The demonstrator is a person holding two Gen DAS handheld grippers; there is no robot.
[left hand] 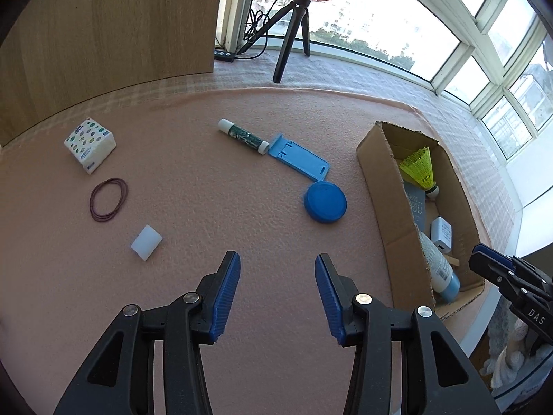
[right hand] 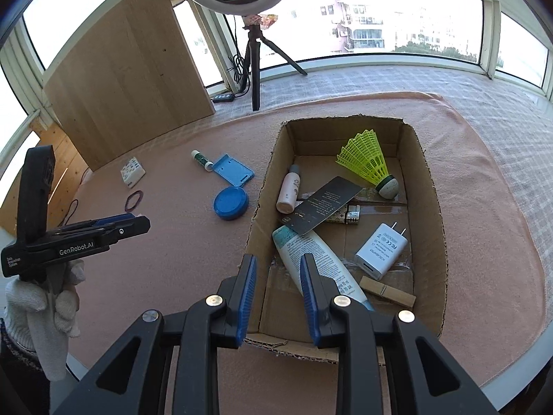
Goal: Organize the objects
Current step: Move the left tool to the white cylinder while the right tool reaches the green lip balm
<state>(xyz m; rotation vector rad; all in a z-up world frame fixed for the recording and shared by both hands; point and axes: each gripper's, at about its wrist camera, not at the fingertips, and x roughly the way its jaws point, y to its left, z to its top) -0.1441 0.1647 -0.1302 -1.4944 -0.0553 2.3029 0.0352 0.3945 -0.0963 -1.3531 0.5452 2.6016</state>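
Hovering nearest the left wrist lens, the left gripper [left hand: 277, 278] is standing partly open with nothing between its blue ribbed pads, above bare pink felt mat [left hand: 207, 311].

Going left to right across the mat: a soft white tissue pack printed with coloured dots [left hand: 90, 145] is lying far left, light and squashy, best pinched across its short sides. Just below it, thin maroon rubber bands [left hand: 108, 199] are lying flat, floppy and hard to pick off the felt. A small translucent white block [left hand: 146, 242] is sitting nearest the gripper; it looks light, firm and perhaps slippery, so its flat faces suit the pads. Farther on, a white-capped green glue stick [left hand: 243, 135] is touching a flat blue plastic stand [left hand: 299, 159], with a round blue plastic lid [left hand: 325, 202] just beside it.

At right, the open brown cardboard box [right hand: 428, 186] is already holding several items. The right gripper [right hand: 278, 292] is hanging over its near end, jaws narrowly parted and empty.
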